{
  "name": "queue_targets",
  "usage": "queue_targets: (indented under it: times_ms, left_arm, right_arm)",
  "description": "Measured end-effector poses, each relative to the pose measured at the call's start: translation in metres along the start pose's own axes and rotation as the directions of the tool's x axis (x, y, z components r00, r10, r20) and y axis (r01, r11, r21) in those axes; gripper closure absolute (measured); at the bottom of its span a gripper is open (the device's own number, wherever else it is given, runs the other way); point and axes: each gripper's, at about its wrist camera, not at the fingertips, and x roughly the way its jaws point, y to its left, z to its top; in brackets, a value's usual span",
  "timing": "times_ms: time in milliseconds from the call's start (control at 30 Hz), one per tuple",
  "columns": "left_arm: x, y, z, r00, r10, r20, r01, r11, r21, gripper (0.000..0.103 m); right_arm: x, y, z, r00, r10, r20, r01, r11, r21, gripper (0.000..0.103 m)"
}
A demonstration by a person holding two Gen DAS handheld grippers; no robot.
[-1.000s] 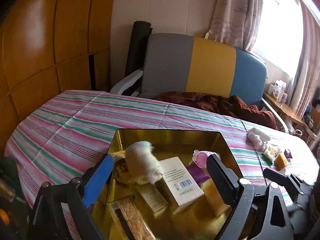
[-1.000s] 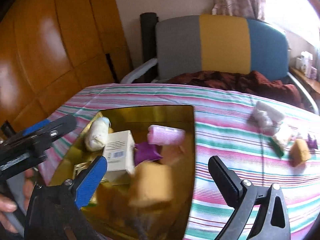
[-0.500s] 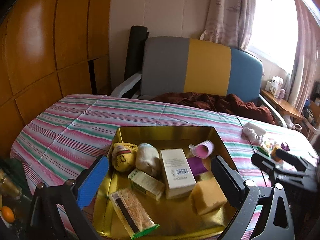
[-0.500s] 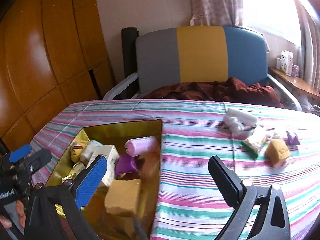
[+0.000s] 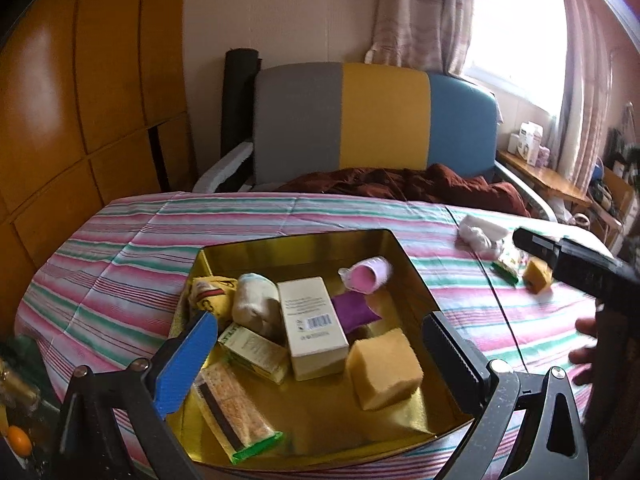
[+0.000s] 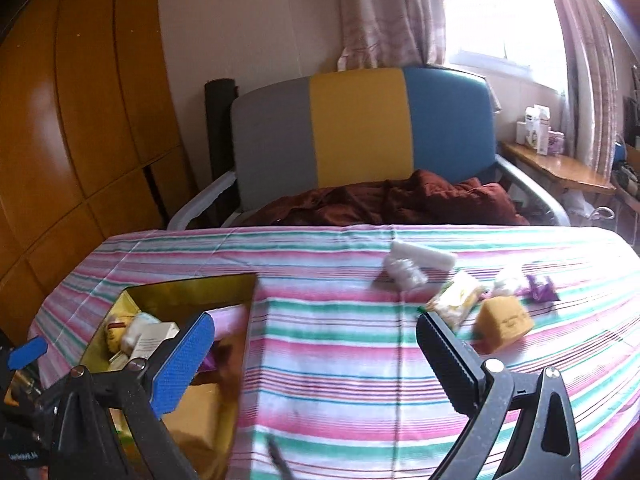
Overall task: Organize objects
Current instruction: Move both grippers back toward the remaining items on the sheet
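A gold tin box [image 5: 298,242] sits on the striped tablecloth [image 5: 120,248]. It holds a white carton [image 5: 312,330], a yellow sponge [image 5: 384,370], a pink roll [image 5: 366,276], a cracker pack [image 5: 234,410] and several other items. My left gripper [image 5: 320,338] is open and empty above the box's near side. My right gripper [image 6: 316,338] is open and empty over the cloth, right of the box [image 6: 192,292]. Loose on the cloth to the right lie a yellow sponge [image 6: 506,320], a snack packet [image 6: 456,300], a white roll [image 6: 424,256] and a purple wrapper [image 6: 540,288].
A grey, yellow and blue sofa [image 5: 372,120] with a brown blanket [image 5: 404,184] stands behind the table. Wooden panels [image 5: 80,100] fill the left wall. A wooden side shelf [image 6: 560,168] with cartons stands at the right by the window.
Both grippers have pulled back and up from the box. The right gripper has swung right toward the loose items. A yellow sponge that was falling now rests in the box.
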Motion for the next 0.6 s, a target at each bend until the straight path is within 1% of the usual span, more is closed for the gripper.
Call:
queue_targets:
  times_ms: [233,333,433,600]
  left_arm:
    - [0.008,-0.02,-0.005,0.999,-0.01,-0.037,0.012,0.999,0.049,0.0]
    - [0.011,-0.026,-0.006,0.999,-0.005,-0.048,0.008,0.998,0.067,0.0]
    - [0.013,-0.031,-0.008,0.998,-0.008,-0.056,0.013,0.997,0.079,0.0]
    - [0.014,-0.039,-0.01,0.999,-0.005,-0.054,0.01,0.995,0.104,0.0]
  right_arm:
    - [-0.005,-0.03,0.014,0.998,-0.063,0.021,0.062,0.998,0.009,0.0]
    - [-0.006,-0.045,0.022,0.995,-0.091,0.03,0.091,0.996,0.009,0.0]
    - [-0.007,-0.062,0.032,0.992,-0.122,0.044,0.122,0.993,0.011,0.0]
    - [0.001,-0.096,0.047,0.979,-0.193,0.066,0.193,0.981,0.005,0.0]
